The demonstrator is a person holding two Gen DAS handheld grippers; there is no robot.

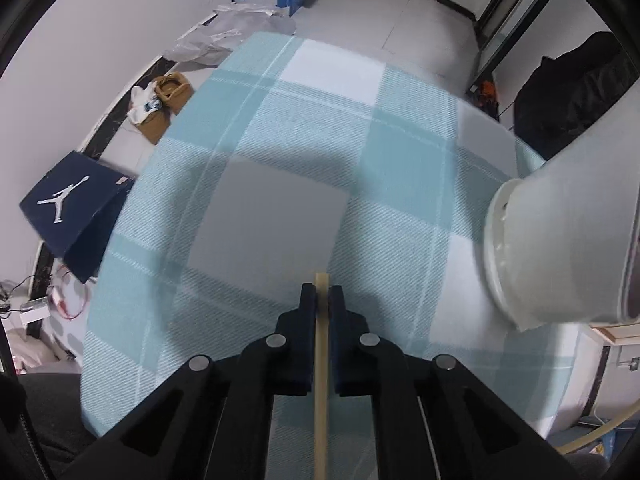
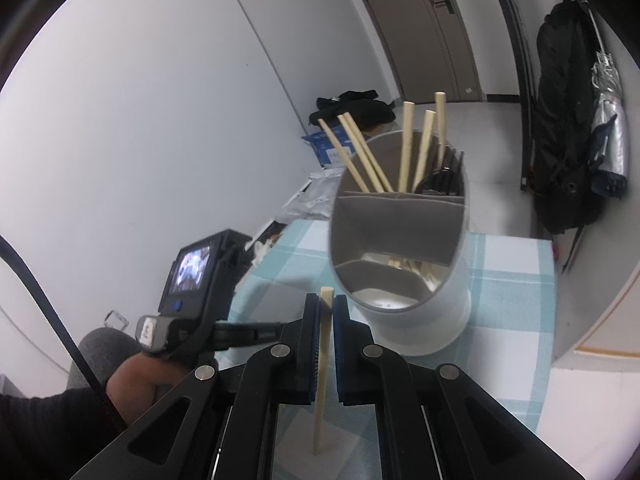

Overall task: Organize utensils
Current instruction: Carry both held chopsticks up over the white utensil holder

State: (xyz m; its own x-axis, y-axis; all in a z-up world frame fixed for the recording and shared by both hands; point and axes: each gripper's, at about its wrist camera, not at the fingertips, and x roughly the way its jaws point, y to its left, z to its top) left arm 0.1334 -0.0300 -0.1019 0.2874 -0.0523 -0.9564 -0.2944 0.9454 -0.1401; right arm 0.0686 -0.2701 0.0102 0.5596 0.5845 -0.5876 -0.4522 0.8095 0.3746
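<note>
Each gripper is clamped on one chopstick: the left gripper (image 1: 321, 300) on a chopstick (image 1: 321, 380), the right gripper (image 2: 326, 312) on another (image 2: 323, 368), with the holder (image 2: 400, 264) just ahead. Light, stiff, probably slippery wood (best pinched mid-shaft).

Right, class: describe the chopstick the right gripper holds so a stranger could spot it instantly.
Find the checked blue tablecloth and the white divided holder standing on it. In front of the holder, one pale chopstick is pinched between the right gripper fingers; the other chopsticks stand inside the holder.
</note>
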